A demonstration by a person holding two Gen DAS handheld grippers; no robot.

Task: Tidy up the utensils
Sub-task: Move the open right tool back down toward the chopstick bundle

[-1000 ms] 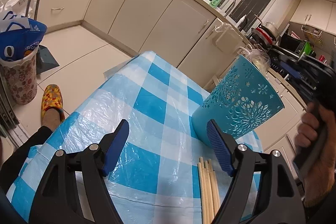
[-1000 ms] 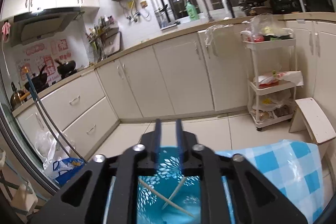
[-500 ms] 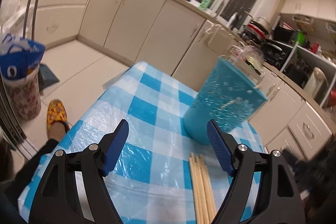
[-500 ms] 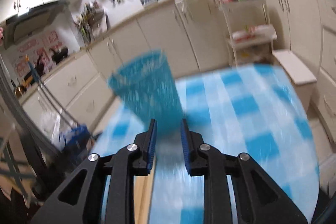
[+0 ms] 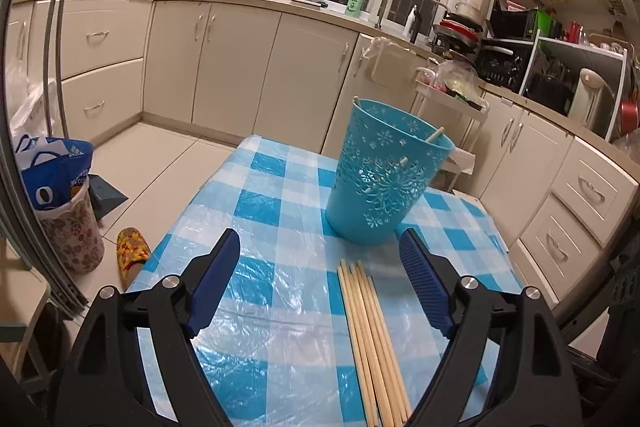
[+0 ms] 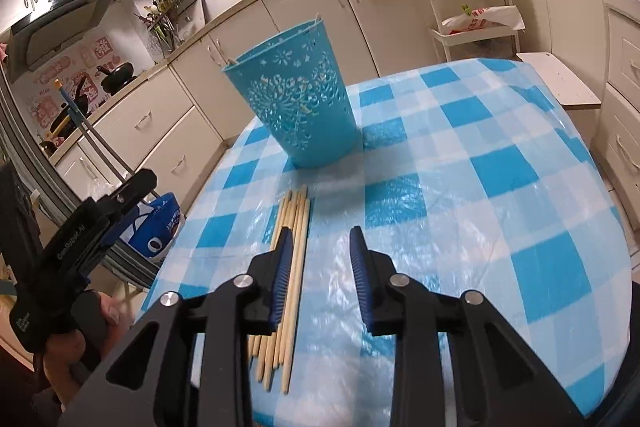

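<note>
Dropped from above the holder (image 6: 296, 115) to the chopsticks (image 6: 290, 259), right tool (image 6: 320, 259) just widening, empty; may scatter the bundle.

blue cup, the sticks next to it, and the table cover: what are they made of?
Cup: looks like moulded plastic, matte teal, with cut-through flower holes.
Sticks: likely bamboo or wood chopsticks, pale, unfinished, thin and straight.
Table cover: checked blue-and-white cloth or print, seemingly under clear plastic film; it wrinkles and glares.
</note>
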